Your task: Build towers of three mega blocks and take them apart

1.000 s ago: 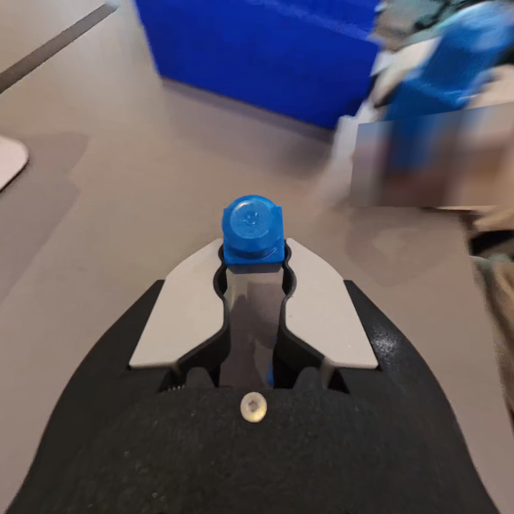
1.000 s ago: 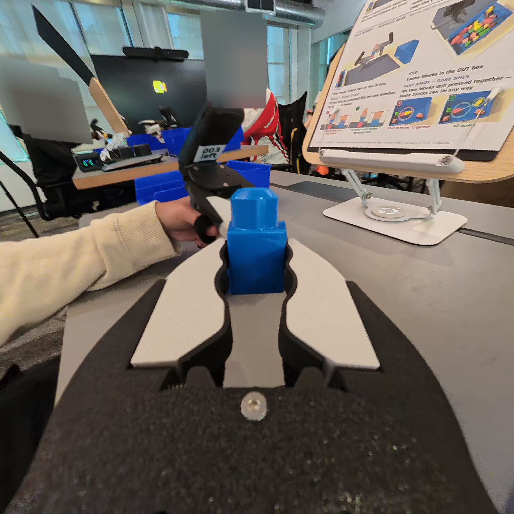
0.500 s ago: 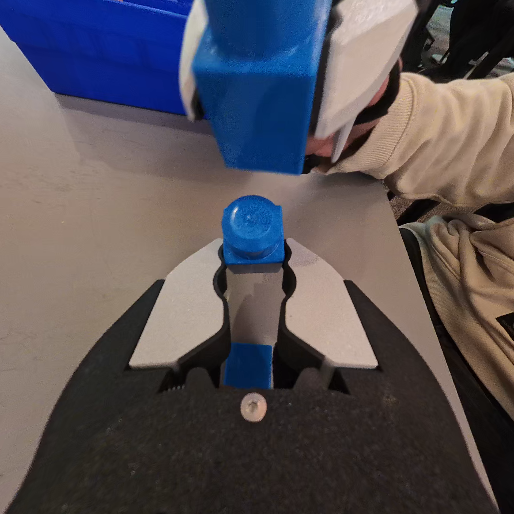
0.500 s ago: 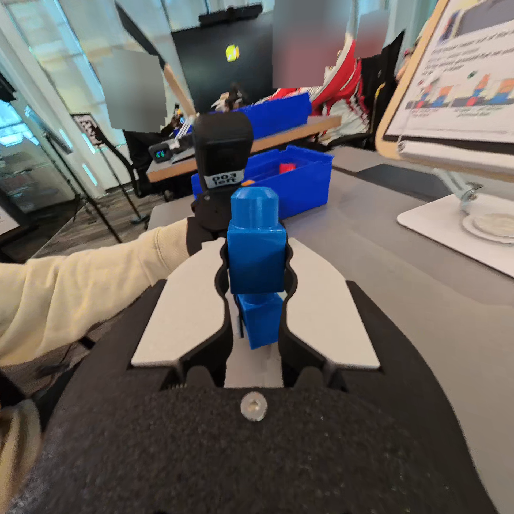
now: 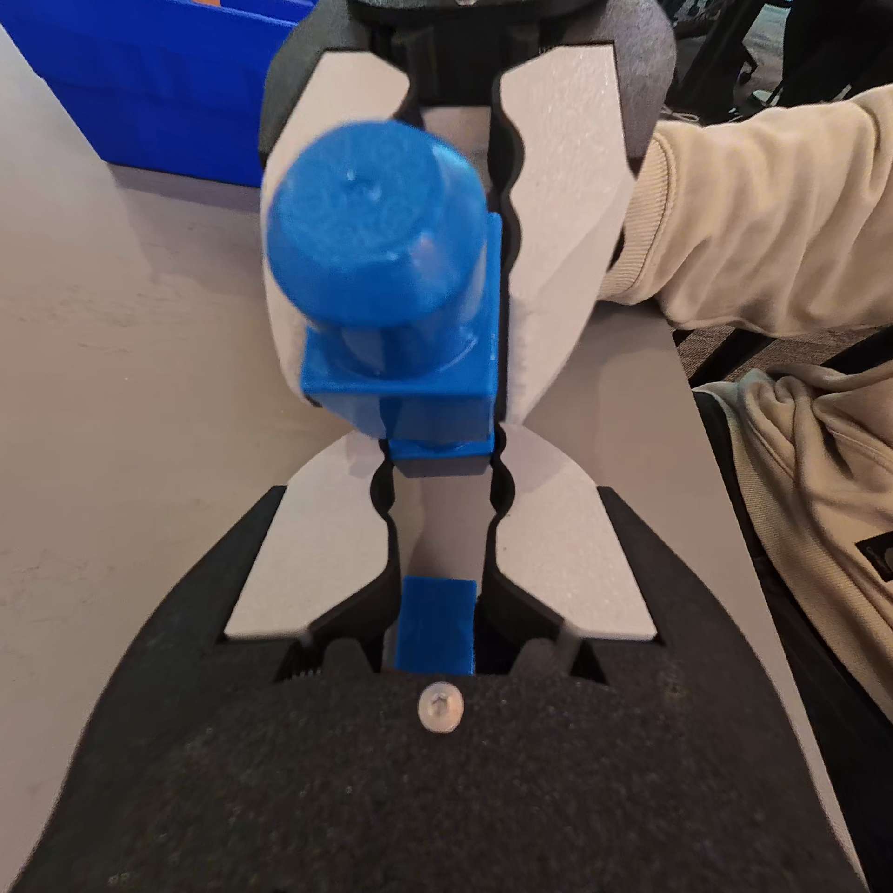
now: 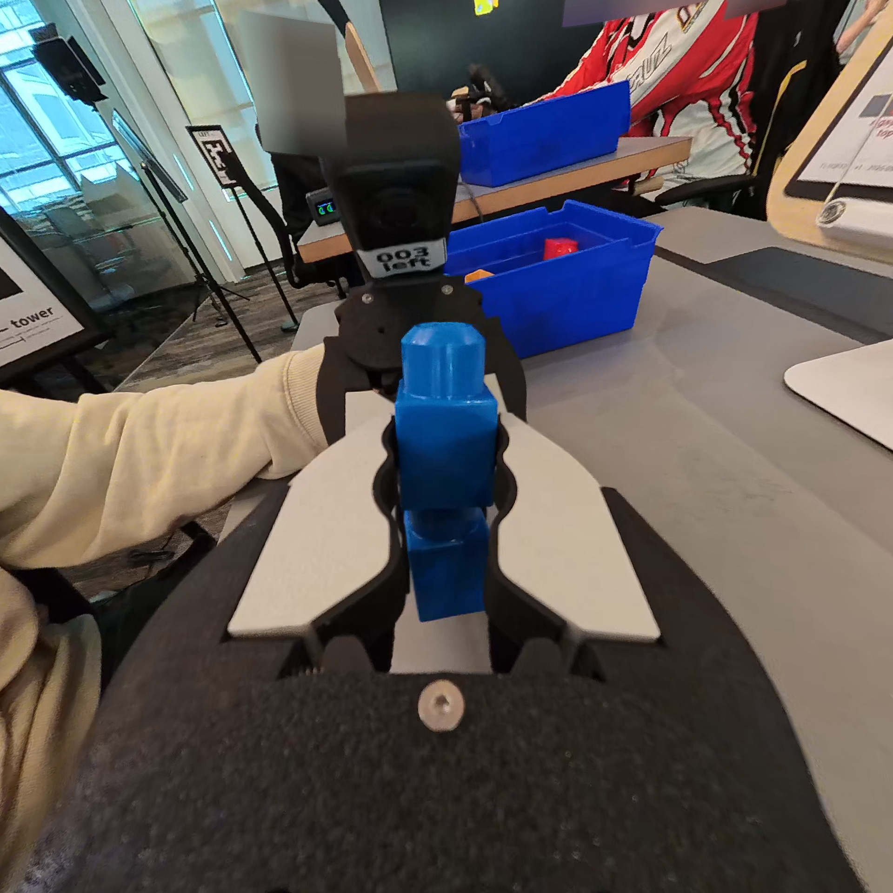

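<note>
Over the grey surface (image 6: 676, 435), with the blue bin (image 6: 555, 299) as the landmark, a cream sleeve (image 6: 145, 464) reaches in from the far left of the right wrist view, well left of the bin. Nearer the bin, just left of its front corner, the left gripper (image 5: 440, 456) faces the camera, its jaws clamped on the lower blue block (image 6: 447, 570), which it grips by the sides. Directly above that one sits the upper blue block (image 6: 444, 449), stud up, gripped on both flanks by the jaws of the right gripper (image 6: 445, 454). The two blocks stand in line and meet at the lower one's stud; whether they are pressed fully home cannot be told. The bin lies beyond and to the right of the pair, on the surface, holding a red block (image 6: 559, 249) and an orange piece (image 6: 478, 276). Right of the bin stands a white stand base (image 6: 850, 386). In the left wrist view the bin (image 5: 145, 82) is at upper left, the upper block (image 5: 386, 251) looms close at centre, and a second sleeve (image 5: 754, 212) lies right of it.
</note>
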`<state>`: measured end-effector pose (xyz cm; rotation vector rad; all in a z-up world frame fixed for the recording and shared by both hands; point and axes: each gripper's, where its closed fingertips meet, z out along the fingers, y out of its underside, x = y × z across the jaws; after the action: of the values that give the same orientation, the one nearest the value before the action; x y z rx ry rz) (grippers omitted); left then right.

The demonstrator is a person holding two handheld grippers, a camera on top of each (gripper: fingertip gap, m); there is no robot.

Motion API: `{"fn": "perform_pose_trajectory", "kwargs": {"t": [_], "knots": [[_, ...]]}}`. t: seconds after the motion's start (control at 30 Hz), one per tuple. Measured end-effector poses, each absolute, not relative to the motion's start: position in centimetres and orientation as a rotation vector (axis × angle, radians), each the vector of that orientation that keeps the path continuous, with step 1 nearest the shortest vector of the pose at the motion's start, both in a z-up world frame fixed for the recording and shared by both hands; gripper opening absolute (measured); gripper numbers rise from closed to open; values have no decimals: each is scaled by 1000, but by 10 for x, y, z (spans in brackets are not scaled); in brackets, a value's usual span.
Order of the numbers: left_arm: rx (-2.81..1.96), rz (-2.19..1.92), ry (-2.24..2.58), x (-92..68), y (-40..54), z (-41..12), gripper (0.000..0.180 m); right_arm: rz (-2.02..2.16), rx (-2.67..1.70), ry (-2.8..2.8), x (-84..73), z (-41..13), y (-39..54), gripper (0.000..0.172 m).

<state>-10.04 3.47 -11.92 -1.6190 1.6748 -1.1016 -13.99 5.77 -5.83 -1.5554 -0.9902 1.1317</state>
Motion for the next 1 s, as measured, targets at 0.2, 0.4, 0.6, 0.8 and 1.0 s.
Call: {"fn": "perform_pose_trajectory", "kwargs": {"t": [0.2,0.4,0.6,0.8,1.0], "knots": [[-1605,-1145,1636,-104,38,-111,36,1185,-1532,-987,-137,-61,56,36],[-1562,-1216,1577,-103,40,-99,36,1308,-1428,-864,-130,-51,57,37],[-1540,-1274,1523,-99,41,-94,36,1335,-1382,-803,-124,-46,59,36],[-1501,-1344,1436,-95,43,-82,36,1398,-1301,-728,-119,-36,61,36],[-1464,-1509,1384,-92,38,-75,35,1374,-1267,-758,-119,-36,58,36]]}}
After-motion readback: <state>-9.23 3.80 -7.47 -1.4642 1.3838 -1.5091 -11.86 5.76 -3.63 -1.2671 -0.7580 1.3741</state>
